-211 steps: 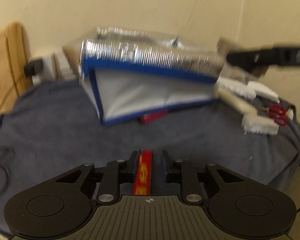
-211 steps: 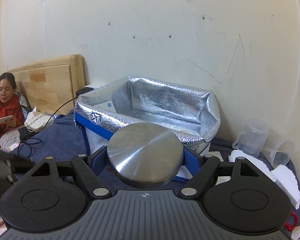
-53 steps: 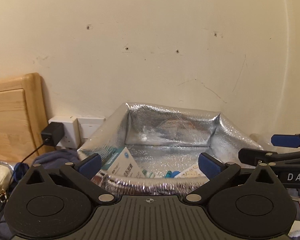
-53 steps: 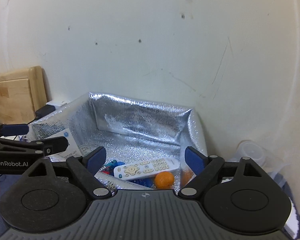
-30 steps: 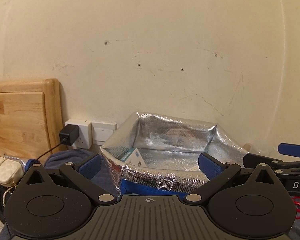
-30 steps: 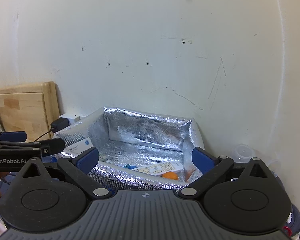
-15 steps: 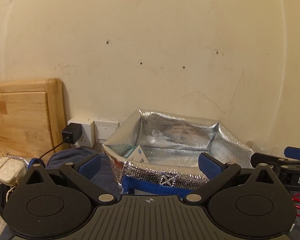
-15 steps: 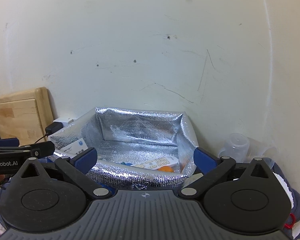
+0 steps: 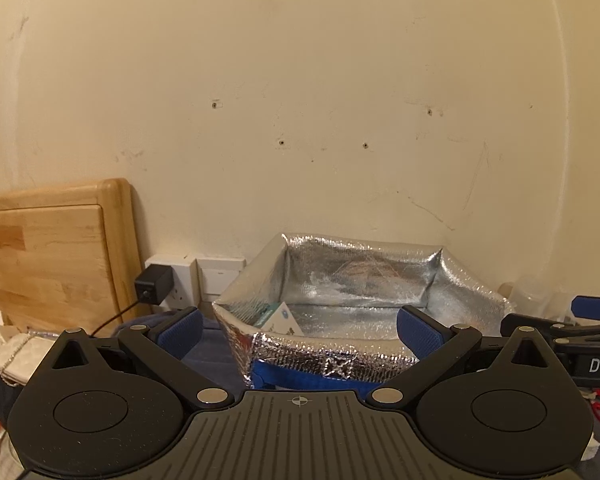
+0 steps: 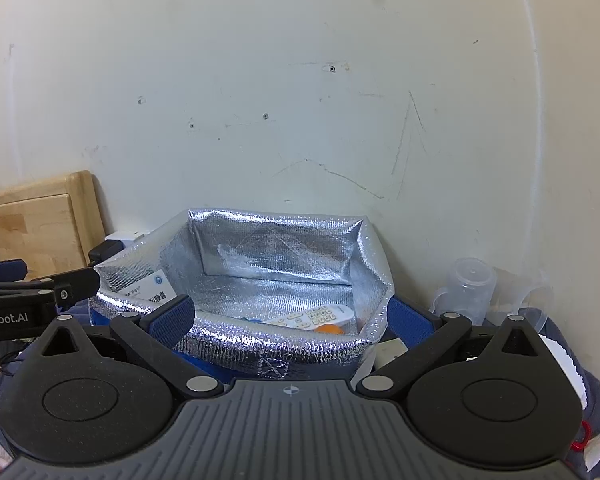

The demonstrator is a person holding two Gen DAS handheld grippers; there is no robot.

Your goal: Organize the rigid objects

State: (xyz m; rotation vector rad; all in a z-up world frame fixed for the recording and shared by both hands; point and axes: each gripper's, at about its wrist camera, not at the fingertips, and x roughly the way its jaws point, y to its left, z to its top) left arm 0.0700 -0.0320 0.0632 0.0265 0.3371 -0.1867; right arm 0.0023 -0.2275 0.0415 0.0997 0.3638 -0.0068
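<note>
While both sets of blue-padded fingers stand spread wide with nothing between them, the left gripper (image 9: 298, 330) and the right gripper (image 10: 290, 314) hang side by side in front of the foil-lined bag (image 10: 276, 256), short of its near rim and not touching it. The bag sits open on a dark blue cloth (image 9: 208, 354) against the wall (image 10: 300, 80), its silver lining folded outward over a blue outer shell. Inside it, seen from the right wrist view, a white remote control (image 10: 312, 316) lies toward the right half with an orange (image 10: 329, 328) just beside it, and a white printed box (image 10: 148, 290) leans against the left wall; anything deeper is hidden by the near rim. To the right of the bag stand clear plastic cups (image 10: 470, 284). To its left, a black adapter (image 9: 154, 283) is plugged into a wall socket, next to a wooden headboard (image 9: 52, 256).
</note>
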